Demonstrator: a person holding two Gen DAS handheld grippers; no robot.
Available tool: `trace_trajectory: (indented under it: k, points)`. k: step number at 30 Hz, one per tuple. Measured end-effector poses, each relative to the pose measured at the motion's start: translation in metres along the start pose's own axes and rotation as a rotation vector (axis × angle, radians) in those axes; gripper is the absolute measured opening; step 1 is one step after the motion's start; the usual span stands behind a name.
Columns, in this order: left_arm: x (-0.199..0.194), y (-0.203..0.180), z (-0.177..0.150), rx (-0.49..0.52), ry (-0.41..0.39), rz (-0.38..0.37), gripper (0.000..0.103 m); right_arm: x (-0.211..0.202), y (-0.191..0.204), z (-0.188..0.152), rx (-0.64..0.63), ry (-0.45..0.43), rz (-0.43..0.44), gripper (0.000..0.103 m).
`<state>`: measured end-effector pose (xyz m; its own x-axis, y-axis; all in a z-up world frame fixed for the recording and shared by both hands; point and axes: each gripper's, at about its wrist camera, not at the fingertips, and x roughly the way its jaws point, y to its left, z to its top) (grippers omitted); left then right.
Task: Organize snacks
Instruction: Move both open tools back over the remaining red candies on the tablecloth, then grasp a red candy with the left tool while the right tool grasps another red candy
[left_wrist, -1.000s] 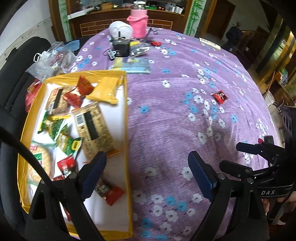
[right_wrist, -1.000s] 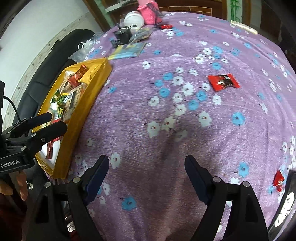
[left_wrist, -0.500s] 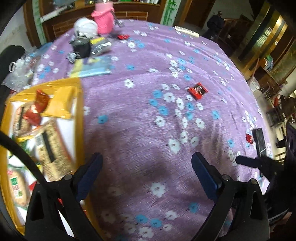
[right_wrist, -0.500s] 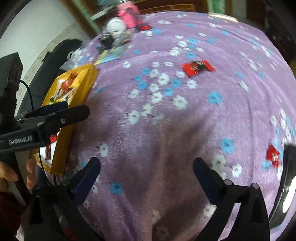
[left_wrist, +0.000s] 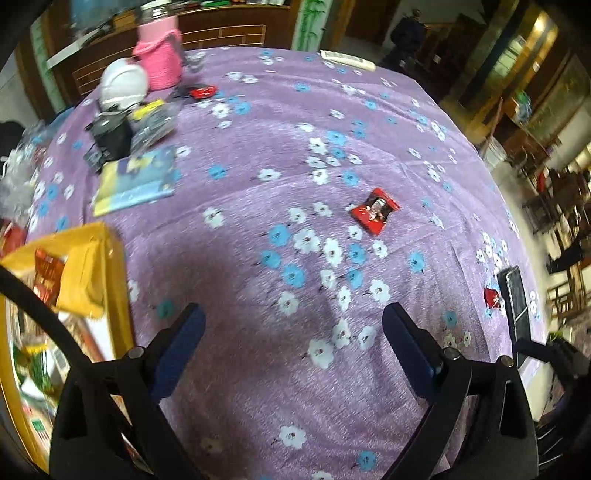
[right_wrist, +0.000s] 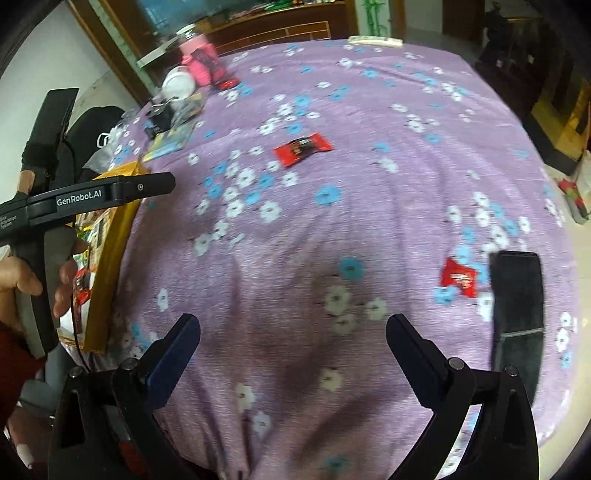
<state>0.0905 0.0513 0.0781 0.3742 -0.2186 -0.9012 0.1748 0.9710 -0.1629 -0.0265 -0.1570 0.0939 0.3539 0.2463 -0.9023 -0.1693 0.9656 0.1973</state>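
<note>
Broadly, the table (left_wrist: 369, 122), under a purple flowered cloth, carries everything, and most of it lies bare, so nothing blocks the way to the loose snacks. At 9 o'clock in the left wrist view sits the yellow box (left_wrist: 92, 266), holding many packets; it looks like the collecting place, which would explain why the loose pieces are the work left.

Beyond it, toward 10 and 11 o'clock, stands clutter apart from the task: a blue booklet (left_wrist: 136, 181), a white round thing (left_wrist: 123, 86) and a pink cup (left_wrist: 160, 66).

A black phone (right_wrist: 517, 295) lies at 3 o'clock in the right wrist view, just beside a small red candy (right_wrist: 458, 277); it may crowd a grasp there. A larger red snack packet (left_wrist: 375, 211) lies alone near the table's middle, toward 1 o'clock.

The left gripper (left_wrist: 291, 350) and right gripper (right_wrist: 293, 350) both stand wide apart with nothing between the jaws, which have just been opening, probably readied for the next pickups.
</note>
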Motion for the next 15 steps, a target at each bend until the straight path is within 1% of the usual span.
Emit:
trace_trajectory:
  k: [5, 9, 11, 13, 15]
  points:
    - [0.011, -0.018, 0.005, 0.043, 0.025, -0.031, 0.096, -0.003, -0.007, 0.001, -0.004, 0.003, -0.013, 0.101]
    - [0.02, -0.032, 0.006, 0.078, 0.042, -0.063, 0.096, -0.003, -0.016, -0.004, 0.006, -0.009, 0.014, 0.101]
    - [0.026, -0.038, 0.008, 0.098, 0.05, -0.077, 0.096, -0.005, -0.028, -0.012, 0.025, -0.027, 0.033, 0.101]
    - [0.033, -0.043, 0.012, 0.117, 0.053, -0.091, 0.096, -0.002, -0.04, -0.018, 0.045, -0.021, 0.035, 0.101]
    - [0.038, -0.046, 0.017, 0.136, 0.054, -0.084, 0.096, 0.002, -0.051, -0.022, 0.048, -0.004, 0.028, 0.101]
